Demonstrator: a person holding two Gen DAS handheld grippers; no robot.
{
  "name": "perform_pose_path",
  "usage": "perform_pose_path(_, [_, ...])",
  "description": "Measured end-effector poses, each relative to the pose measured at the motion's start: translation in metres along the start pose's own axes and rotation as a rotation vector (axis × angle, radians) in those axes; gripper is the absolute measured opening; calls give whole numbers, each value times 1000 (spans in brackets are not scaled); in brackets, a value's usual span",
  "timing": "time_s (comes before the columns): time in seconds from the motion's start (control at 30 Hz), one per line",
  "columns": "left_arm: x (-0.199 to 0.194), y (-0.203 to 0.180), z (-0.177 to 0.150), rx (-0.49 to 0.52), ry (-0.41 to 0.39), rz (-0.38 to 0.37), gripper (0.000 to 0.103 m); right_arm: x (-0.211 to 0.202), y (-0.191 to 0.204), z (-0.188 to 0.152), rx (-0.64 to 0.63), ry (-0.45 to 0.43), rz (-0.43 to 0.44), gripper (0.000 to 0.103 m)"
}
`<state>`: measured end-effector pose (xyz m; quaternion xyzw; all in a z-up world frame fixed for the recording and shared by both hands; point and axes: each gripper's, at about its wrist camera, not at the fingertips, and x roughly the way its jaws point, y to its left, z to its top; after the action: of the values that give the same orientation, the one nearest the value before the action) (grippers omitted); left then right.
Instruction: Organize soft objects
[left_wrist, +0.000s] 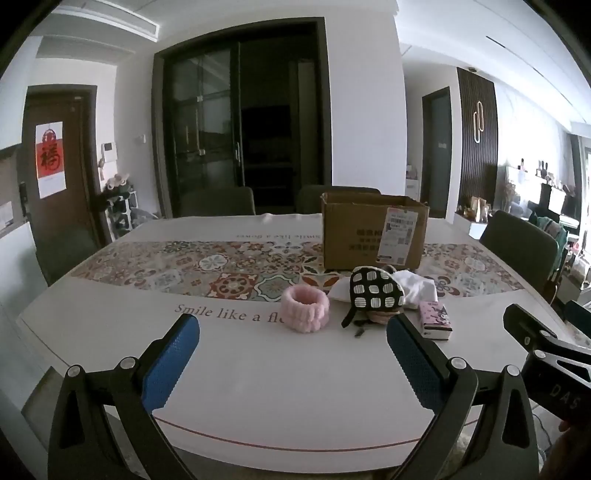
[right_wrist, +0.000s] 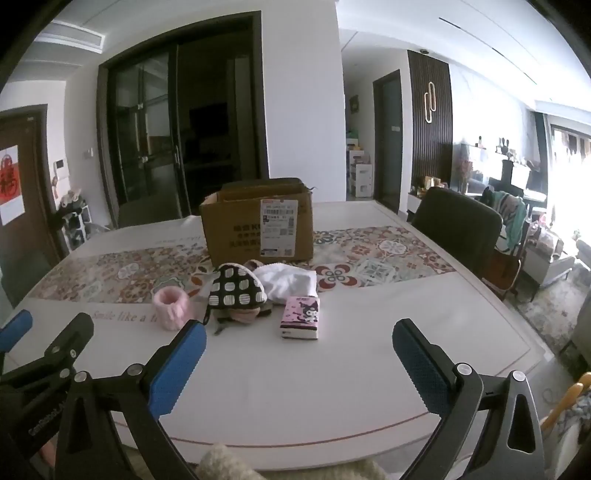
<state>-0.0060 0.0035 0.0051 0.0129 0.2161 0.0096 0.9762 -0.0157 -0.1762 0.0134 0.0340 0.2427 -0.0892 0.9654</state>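
The left gripper (left_wrist: 293, 334) has black angular arms with triangular cut-outs, round silver screws (left_wrist: 127, 363) at the joints, and blue ribbed pads (left_wrist: 170, 363) lining its fingers. The right gripper (right_wrist: 299, 339) is built the same way: black frame, silver screws (right_wrist: 464, 368), blue textured pads (right_wrist: 419, 360). Seen from the left camera, its black body carries pale letters reading "DAS".

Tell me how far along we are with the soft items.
Nothing looks done yet. The pink band, checkered pouch, white cloth and tissue pack all lie on the table in front of the open box; whether anything is inside it cannot be seen. The left gripper and right gripper are open and empty. All of the sorting is left.
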Motion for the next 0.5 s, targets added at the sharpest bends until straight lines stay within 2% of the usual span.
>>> perform_pose_path(0.5, [-1,3,1,-3,-2,3,103,0,-1,0,0,1,1,102])
